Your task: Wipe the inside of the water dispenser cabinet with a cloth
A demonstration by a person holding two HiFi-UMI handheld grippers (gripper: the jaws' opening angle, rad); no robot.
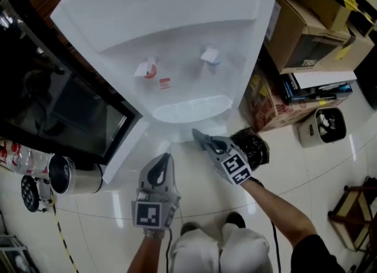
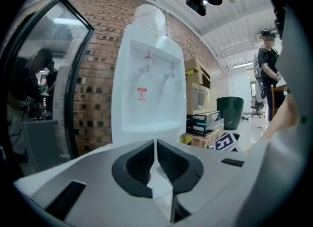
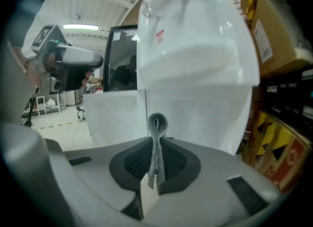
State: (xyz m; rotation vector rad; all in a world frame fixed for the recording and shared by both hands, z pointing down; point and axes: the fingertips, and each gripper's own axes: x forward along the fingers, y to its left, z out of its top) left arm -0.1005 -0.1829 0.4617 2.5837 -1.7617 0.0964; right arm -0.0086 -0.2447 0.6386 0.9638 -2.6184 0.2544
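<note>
Right hand-held gripper [image 1: 200,137]: its jaws are closed on a thin fold of grey cloth [image 3: 157,123], which stands up out of the pinch in the right gripper view. The tips aim at the lower front of the water dispenser [image 1: 177,42], near it but not touching.
Left hand-held gripper [image 1: 165,161]: the jaws are pressed together with nothing between them, leaving only a hairline seam in the left gripper view. It hovers below and to the left of the other, pointed at the dispenser's base.
Dark bundle [image 1: 252,147]: a speckled mass sits just beside the right hand-held gripper in the head view. It is probably the rest of the cloth, though I cannot be sure.
Cabinet: it lies below the drip tray [image 1: 191,110]. A white door panel [image 1: 125,148] angles out to the left from the base, so the door looks open. No view shows the inside clearly.
Step in hand: this is the approach. The cloth is gripped and the door appears open, but wiping has not yet begun.
Next move: the right hand-held gripper needs to drop lower and carry the cloth through the opening onto an inner wall or the cabinet floor. Only a narrow fold is pinched, so the grip must stay firm under rubbing. The empty left one could steady the door.
Surroundings: cardboard boxes [image 1: 306,25] stand to the right and a black glass-fronted unit [image 1: 53,107] to the left.
</note>
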